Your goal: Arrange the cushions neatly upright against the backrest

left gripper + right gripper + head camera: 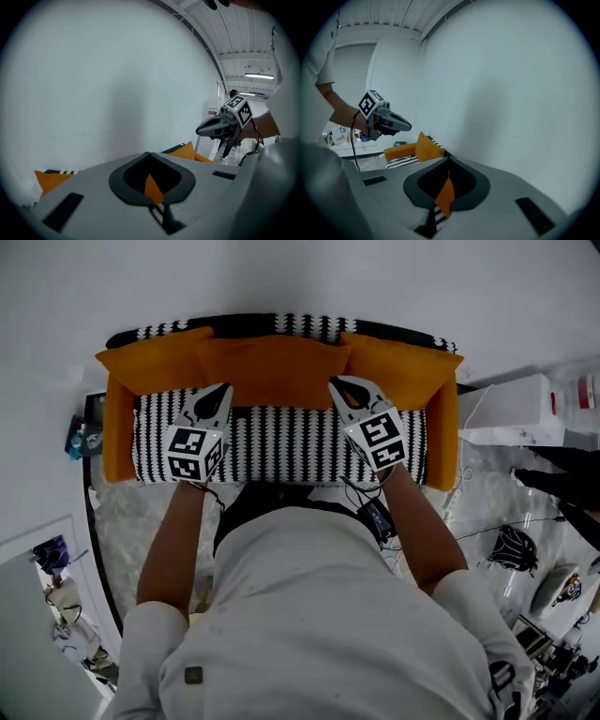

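White shirt [309,615] filled the bottom of the head view, its wearer bent over a small sofa [155,442] covered in black-and-white zigzag cloth, with orange armrests [117,427]. Both arms reached across the sofa's seat [272,439]. The left gripper [224,390] had its jaws pressed together, and so did the right gripper [336,382]. Each tip sat at the lower front edge of the middle cushion [277,371], one toward either corner. Along each gripper's own jaws only a sliver of orange and zigzag cloth showed through the slot behind the closed tips. I judged that they pinched nothing, though I could not rule out a fold of fabric at the very tips.

The job looked all but finished. Three orange cushions stood in a row along the sofa's backrest [281,324]: the middle cushion, the left cushion [150,360] at the sofa's left end and the right cushion [405,367] at its right end. All leaned upright, corners slightly overlapping, and none lay flat on the seat. To my eye, what remained was at most a small straightening.

As for writing, each gripper's cube [194,452] carried only square black-and-white code patterns, no words. A white box [511,409] off the sofa's right end showed no print I could read.
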`<action>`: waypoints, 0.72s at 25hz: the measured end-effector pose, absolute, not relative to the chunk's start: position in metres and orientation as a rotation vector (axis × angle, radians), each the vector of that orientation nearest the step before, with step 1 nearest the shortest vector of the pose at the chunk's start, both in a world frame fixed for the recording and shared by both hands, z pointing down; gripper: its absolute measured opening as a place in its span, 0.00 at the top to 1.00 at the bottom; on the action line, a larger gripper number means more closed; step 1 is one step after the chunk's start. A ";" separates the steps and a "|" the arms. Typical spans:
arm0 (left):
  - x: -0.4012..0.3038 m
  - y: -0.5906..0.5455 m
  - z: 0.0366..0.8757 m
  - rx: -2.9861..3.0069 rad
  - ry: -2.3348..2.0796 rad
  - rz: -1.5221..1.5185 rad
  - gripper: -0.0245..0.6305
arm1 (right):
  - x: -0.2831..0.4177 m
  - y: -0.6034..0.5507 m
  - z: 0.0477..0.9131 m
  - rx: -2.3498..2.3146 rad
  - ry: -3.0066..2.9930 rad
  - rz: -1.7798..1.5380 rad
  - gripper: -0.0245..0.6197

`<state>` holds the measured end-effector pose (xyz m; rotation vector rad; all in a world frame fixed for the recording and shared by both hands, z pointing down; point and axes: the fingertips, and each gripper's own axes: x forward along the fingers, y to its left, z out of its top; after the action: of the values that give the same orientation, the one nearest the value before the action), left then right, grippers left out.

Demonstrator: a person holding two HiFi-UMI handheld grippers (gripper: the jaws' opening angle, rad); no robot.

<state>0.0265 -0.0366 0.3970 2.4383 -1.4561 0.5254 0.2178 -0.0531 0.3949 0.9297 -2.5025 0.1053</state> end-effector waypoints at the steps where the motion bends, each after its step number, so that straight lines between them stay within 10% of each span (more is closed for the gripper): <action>1: 0.025 -0.034 0.393 2.443 -1.466 0.520 0.95 | 0.216 -0.051 0.392 0.932 -2.507 0.102 0.92; 18: -0.047 0.038 0.359 2.539 -1.413 0.435 0.95 | 0.141 0.022 0.355 1.110 -2.517 0.064 0.92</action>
<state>-0.0473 0.0377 0.3592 2.5385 -1.4126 0.4350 0.1414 0.0217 0.3550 1.1101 -2.5165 0.0636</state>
